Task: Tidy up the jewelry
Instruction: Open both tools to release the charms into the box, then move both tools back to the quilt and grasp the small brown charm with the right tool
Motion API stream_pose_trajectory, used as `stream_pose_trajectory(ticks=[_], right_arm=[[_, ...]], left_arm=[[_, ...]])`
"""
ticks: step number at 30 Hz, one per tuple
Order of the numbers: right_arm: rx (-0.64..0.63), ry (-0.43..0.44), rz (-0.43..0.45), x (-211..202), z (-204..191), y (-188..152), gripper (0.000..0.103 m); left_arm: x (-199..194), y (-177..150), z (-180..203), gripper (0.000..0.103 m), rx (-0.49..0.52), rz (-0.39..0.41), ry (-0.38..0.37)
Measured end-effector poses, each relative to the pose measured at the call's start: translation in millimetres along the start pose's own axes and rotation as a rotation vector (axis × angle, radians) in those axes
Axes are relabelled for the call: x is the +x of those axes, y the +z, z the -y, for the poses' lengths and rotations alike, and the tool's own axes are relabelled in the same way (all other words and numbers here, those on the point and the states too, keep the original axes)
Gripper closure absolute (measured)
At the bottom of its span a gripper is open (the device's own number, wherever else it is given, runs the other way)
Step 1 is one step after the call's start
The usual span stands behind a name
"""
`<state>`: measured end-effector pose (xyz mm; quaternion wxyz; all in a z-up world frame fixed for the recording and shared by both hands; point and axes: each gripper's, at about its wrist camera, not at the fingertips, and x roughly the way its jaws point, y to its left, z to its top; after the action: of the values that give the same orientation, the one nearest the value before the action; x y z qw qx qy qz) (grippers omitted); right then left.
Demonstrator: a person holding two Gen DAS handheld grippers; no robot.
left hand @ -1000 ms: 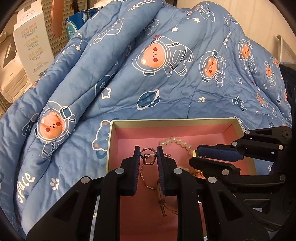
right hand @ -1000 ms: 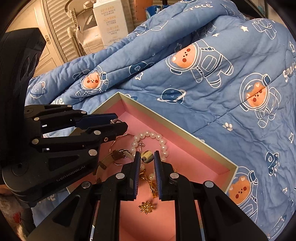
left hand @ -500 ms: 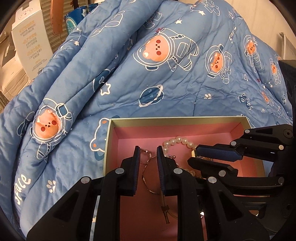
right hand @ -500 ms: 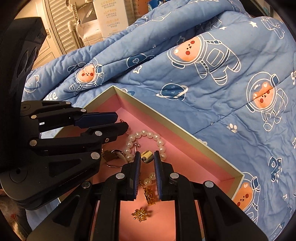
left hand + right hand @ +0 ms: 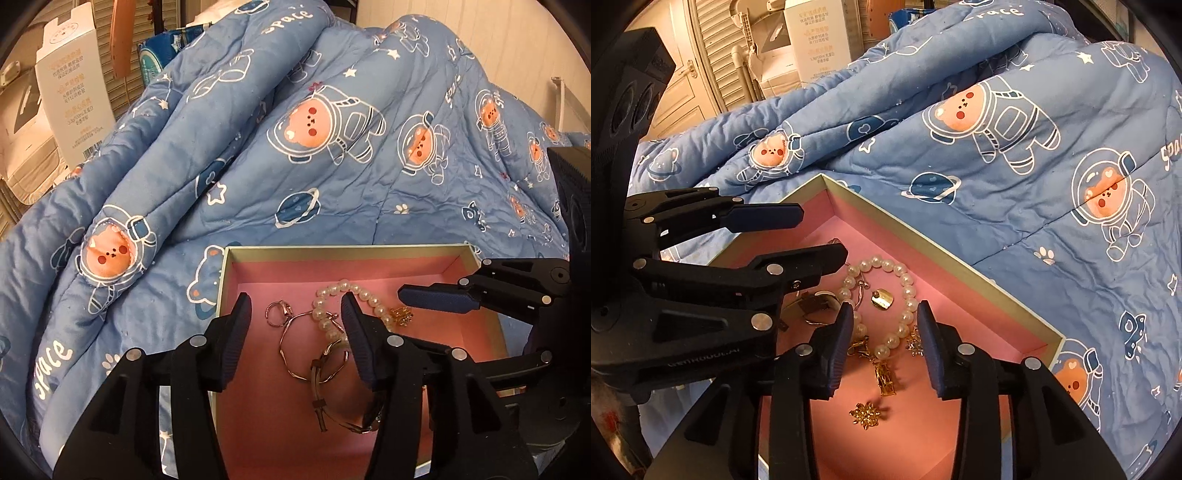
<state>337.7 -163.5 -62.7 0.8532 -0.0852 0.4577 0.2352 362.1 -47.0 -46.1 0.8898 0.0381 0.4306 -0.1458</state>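
Note:
A pink-lined box (image 5: 340, 252) (image 5: 923, 236) lies on the blue bedspread and holds the jewelry. In the left wrist view my left gripper (image 5: 296, 314) is open above a small ring (image 5: 277, 313), a thin bangle (image 5: 295, 347) and a pearl bracelet (image 5: 328, 317); nothing is between its jaws. My right gripper (image 5: 885, 320) is open over the pearl bracelet (image 5: 908, 295), with a gold heart charm (image 5: 882, 298), a gold clasp piece (image 5: 885, 378) and a gold flower (image 5: 866, 413) lying on the pink floor. Each gripper shows in the other's view, left gripper (image 5: 809, 236), right gripper (image 5: 436, 299).
A blue astronaut-bear quilt (image 5: 332, 147) is bunched up behind and around the box. White cartons (image 5: 74, 92) (image 5: 820, 40) and a slatted door (image 5: 716, 62) stand beyond the bed.
Both grippers have opened. The left let go of the ring and bangle, the right let go of the gold heart charm; these now lie in the box.

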Motion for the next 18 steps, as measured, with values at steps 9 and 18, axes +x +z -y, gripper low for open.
stream_pose_trajectory(ticks=[9, 18], right_arm=[[0.018, 0.018, 0.140, -61.0, -4.5, -21.3, 0.049], [0.032, 0.085, 0.183, -101.4, -35.6, -70.8, 0.044]], left_arm=[[-59.5, -11.5, -14.4, 0.021, -0.129, 0.122, -0.115], [-86.5, -82.8, -15.6, 0.014, -0.101, 0.092, -0.035]])
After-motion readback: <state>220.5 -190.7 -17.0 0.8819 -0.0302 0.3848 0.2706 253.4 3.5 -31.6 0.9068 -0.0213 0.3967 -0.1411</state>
